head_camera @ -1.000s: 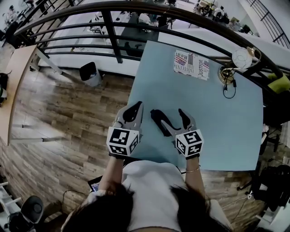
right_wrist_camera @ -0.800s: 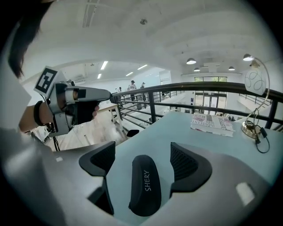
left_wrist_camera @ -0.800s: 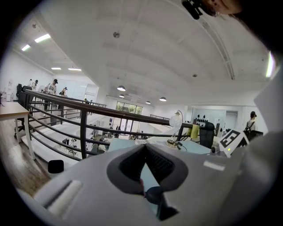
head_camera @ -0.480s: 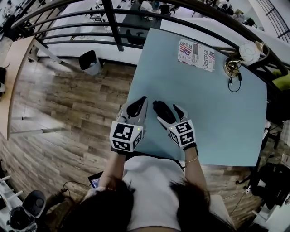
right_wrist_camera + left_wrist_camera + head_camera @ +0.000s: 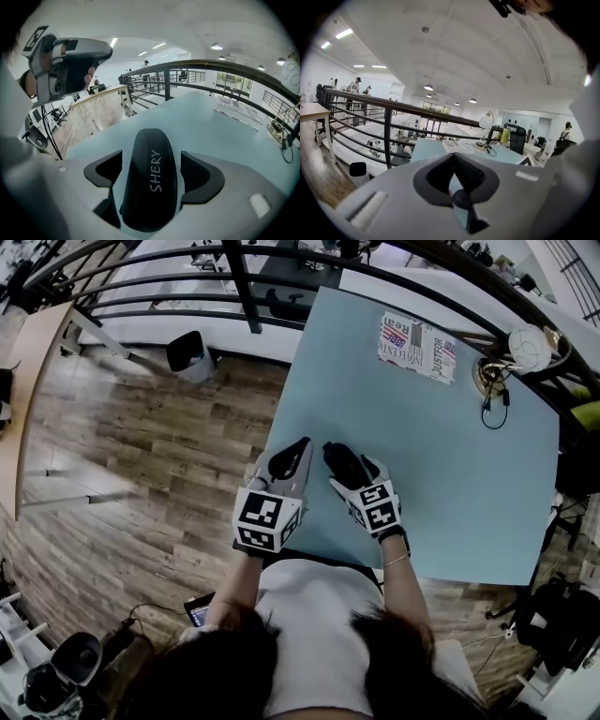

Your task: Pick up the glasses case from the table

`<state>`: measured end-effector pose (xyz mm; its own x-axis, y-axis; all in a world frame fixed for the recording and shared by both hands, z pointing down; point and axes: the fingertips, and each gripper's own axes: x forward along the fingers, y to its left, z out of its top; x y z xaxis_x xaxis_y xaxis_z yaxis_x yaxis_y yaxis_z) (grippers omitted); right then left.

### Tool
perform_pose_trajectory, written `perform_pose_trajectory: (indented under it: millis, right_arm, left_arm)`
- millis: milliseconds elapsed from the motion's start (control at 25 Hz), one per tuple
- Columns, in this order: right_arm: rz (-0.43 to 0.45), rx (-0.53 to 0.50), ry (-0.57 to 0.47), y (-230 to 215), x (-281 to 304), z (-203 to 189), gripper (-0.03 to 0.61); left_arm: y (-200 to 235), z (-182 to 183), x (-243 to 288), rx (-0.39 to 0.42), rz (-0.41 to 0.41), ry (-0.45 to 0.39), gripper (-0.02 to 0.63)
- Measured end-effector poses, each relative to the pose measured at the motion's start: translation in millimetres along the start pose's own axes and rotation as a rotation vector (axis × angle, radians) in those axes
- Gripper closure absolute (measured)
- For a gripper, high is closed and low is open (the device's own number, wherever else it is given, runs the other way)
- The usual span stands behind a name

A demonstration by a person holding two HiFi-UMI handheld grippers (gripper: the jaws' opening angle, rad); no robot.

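A black glasses case (image 5: 337, 461) printed "SHERY" (image 5: 152, 180) sits lengthwise between the jaws of my right gripper (image 5: 345, 463), which is shut on it over the near left part of the pale blue table (image 5: 450, 446). In the right gripper view the dark pads (image 5: 199, 171) press on both sides of the case, whose far end sticks out past them. My left gripper (image 5: 298, 448) hovers just left of it at the table's left edge, shut and holding nothing (image 5: 453, 171). It also shows at the upper left of the right gripper view (image 5: 70, 61).
A printed newspaper (image 5: 417, 345) lies at the table's far side. A white globe lamp (image 5: 528, 348) with a black cable (image 5: 492, 399) stands at the far right corner. A dark railing (image 5: 234, 277) runs behind the table. A bin (image 5: 187, 352) stands on the wooden floor to the left.
My right gripper's jaws have gone from wide open around the case to shut on it. Both grippers have shifted a little forward over the table.
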<state>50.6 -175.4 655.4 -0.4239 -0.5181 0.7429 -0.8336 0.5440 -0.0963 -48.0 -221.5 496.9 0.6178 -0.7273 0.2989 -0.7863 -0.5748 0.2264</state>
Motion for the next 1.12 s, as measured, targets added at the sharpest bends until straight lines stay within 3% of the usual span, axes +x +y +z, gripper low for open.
perform_pose_trajectory:
  millis: [1120]
  right_arm:
    - [0.021,0.014,0.137,-3,26,-29,0.216]
  left_arm:
    - [12,-2,-3,-0.019,0.033,-0.001,0.557]
